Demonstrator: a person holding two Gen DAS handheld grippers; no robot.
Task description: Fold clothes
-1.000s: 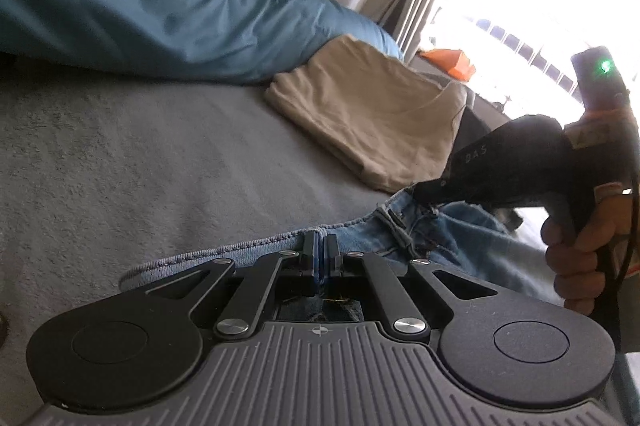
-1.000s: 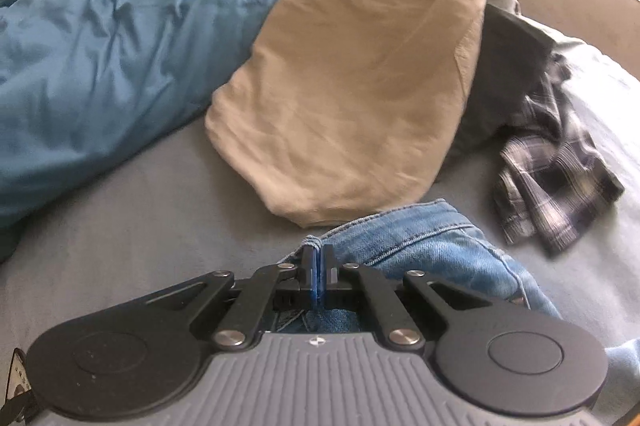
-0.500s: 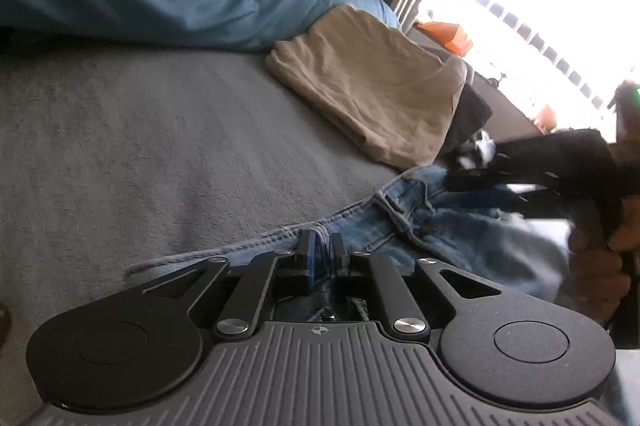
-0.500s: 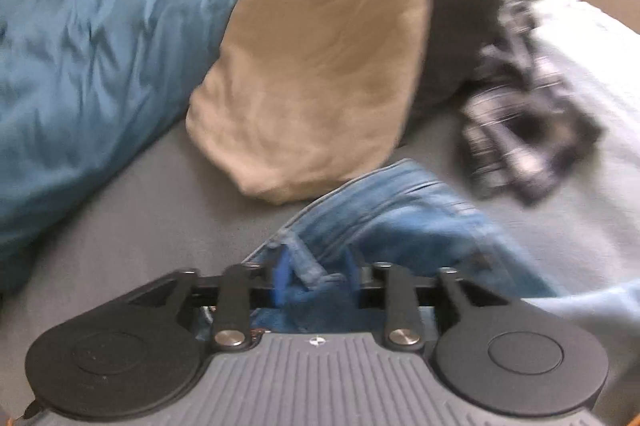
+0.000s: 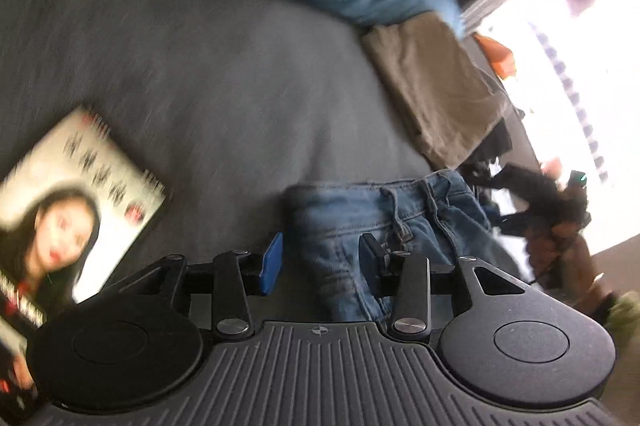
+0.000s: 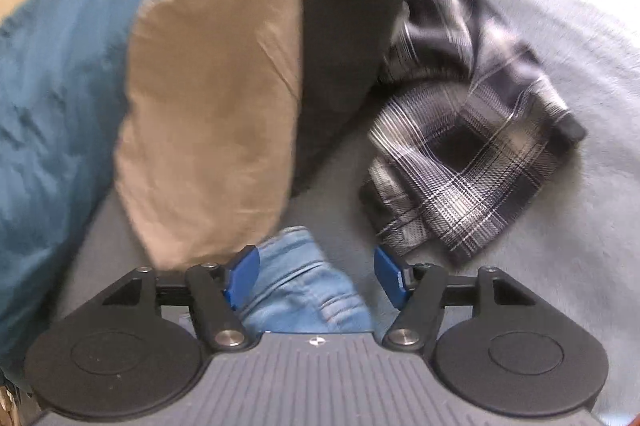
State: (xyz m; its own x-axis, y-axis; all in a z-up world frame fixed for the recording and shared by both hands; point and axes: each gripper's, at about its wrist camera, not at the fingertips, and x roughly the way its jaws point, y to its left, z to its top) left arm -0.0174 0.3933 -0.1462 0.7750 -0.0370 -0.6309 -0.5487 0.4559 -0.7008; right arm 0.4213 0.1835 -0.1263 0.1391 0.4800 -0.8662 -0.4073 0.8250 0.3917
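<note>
Right wrist: jeans (image 6: 304, 290) between parted jaws, both grippers; plaid shirt (image 6: 460, 161) beside.

Both grippers let go: the left gripper (image 5: 320, 258) and right gripper (image 6: 316, 276) now stand open over the jeans (image 5: 384, 226), and a magazine (image 5: 76, 209) appears near left.

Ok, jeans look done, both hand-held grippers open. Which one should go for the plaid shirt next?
Right, probably. The plaid shirt lies crumpled just ahead of the right hand-held gripper, slightly to its right. The left hand-held gripper faces the jeans and grey bedding, with no plaid in its view.
</note>
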